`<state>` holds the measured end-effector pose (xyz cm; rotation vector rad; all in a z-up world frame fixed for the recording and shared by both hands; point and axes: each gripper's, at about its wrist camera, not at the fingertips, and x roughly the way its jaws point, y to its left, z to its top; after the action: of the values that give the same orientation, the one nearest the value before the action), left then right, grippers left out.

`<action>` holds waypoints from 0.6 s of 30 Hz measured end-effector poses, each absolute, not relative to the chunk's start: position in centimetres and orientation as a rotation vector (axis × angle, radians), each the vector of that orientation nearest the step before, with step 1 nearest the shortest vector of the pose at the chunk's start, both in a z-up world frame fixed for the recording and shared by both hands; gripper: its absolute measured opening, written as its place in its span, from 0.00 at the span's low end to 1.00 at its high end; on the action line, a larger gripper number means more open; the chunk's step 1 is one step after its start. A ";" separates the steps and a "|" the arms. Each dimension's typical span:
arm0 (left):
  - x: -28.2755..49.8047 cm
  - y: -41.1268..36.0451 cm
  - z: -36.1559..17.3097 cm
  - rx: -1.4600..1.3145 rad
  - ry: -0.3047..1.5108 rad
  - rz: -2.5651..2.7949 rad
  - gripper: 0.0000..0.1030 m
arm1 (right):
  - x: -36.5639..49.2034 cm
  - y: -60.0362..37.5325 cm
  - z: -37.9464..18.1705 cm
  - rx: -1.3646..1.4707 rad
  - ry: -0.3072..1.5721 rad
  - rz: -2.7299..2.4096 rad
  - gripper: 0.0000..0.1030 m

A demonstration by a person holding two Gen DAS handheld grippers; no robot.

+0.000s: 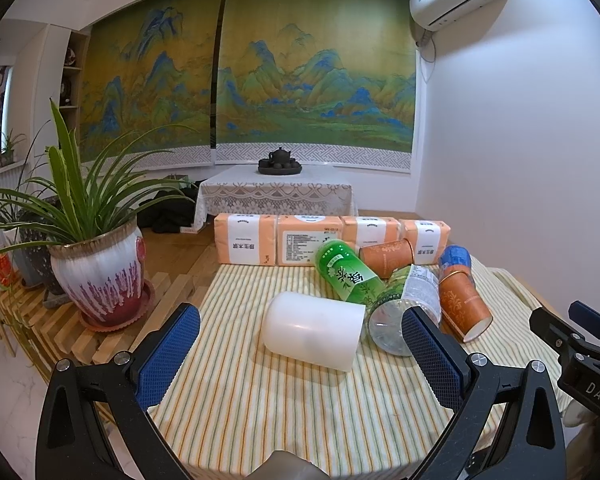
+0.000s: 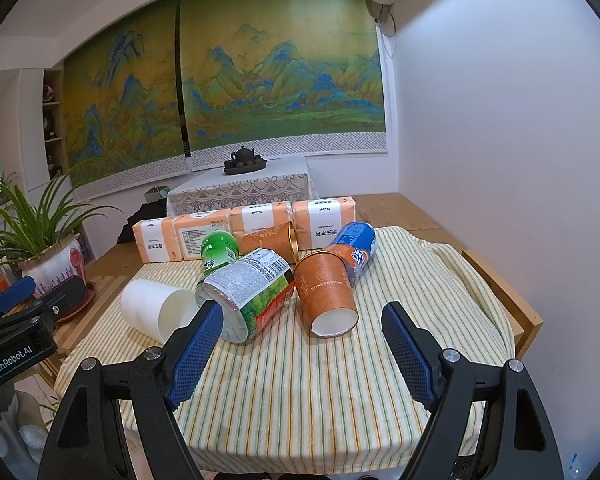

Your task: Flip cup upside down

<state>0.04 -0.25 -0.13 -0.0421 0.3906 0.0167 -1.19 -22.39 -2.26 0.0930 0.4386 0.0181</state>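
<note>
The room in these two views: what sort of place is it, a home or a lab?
Most likely a room in a home, perhaps a tea room. A landscape wall hanging covers the back wall, a tea set stands on a lace-covered table, and a potted plant stands at the left.

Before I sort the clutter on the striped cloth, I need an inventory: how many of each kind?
White cup: 1
Orange paper cups: 2
Bottles, lying down: 3
Orange tissue packs: 4
Total: 10

A home tea room: landscape scroll point(image 1: 300, 80), teapot set point(image 1: 280, 162), potted plant point(image 1: 96, 264).
</note>
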 end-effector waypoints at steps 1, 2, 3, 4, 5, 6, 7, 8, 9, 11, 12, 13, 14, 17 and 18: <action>0.1 -0.2 -0.1 -0.042 0.390 0.017 0.99 | -1.2 -22.4 -2.2 0.093 0.439 0.019 0.76; 0.1 -0.2 -0.1 -0.041 0.391 0.017 0.99 | -1.2 -22.4 -2.2 0.092 0.438 0.018 0.76; 0.1 -0.2 -0.1 -0.041 0.391 0.017 0.99 | -1.2 -22.4 -2.3 0.092 0.439 0.019 0.76; 0.1 -0.2 -0.1 -0.041 0.391 0.016 0.99 | -1.2 -22.4 -2.2 0.092 0.439 0.018 0.76; 0.0 -0.3 -0.1 -0.040 0.390 0.015 0.99 | -1.2 -22.4 -2.2 0.092 0.440 0.019 0.76; 0.0 -0.3 -0.1 -0.040 0.390 0.015 0.99 | -1.2 -22.4 -2.2 0.092 0.441 0.019 0.76; 0.0 -0.3 -0.1 -0.041 0.390 0.015 0.99 | -1.2 -22.4 -2.3 0.092 0.441 0.019 0.76; 0.0 -0.3 -0.1 -0.042 0.391 0.015 0.99 | -1.2 -22.4 -2.3 0.093 0.441 0.019 0.76; 0.1 -0.4 -0.1 -0.042 0.392 0.014 0.99 | -1.2 -22.4 -2.3 0.093 0.441 0.019 0.76; 0.1 -0.4 -0.1 -0.042 0.392 0.014 0.99 | -1.2 -22.4 -2.3 0.093 0.440 0.018 0.76; 0.1 -0.4 -0.1 -0.042 0.392 0.014 0.99 | -1.2 -22.4 -2.3 0.093 0.441 0.019 0.76; 0.1 -0.5 -0.1 -0.043 0.392 0.014 0.99 | -1.2 -22.4 -2.3 0.093 0.441 0.019 0.76; 0.1 -0.5 -0.1 -0.041 0.393 0.014 0.99 | -1.2 -22.4 -2.2 0.092 0.441 0.018 0.76; 0.1 -0.5 -0.1 -0.040 0.394 0.013 0.99 | -1.2 -22.5 -2.4 0.093 0.442 0.017 0.76; 0.1 -0.4 -0.1 -0.041 0.394 0.013 0.99 | -1.2 -22.5 -2.3 0.093 0.442 0.018 0.76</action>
<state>0.08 -0.45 -0.15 -0.0406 0.3936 0.0126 -1.18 -22.46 -2.32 0.0929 0.4421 0.0181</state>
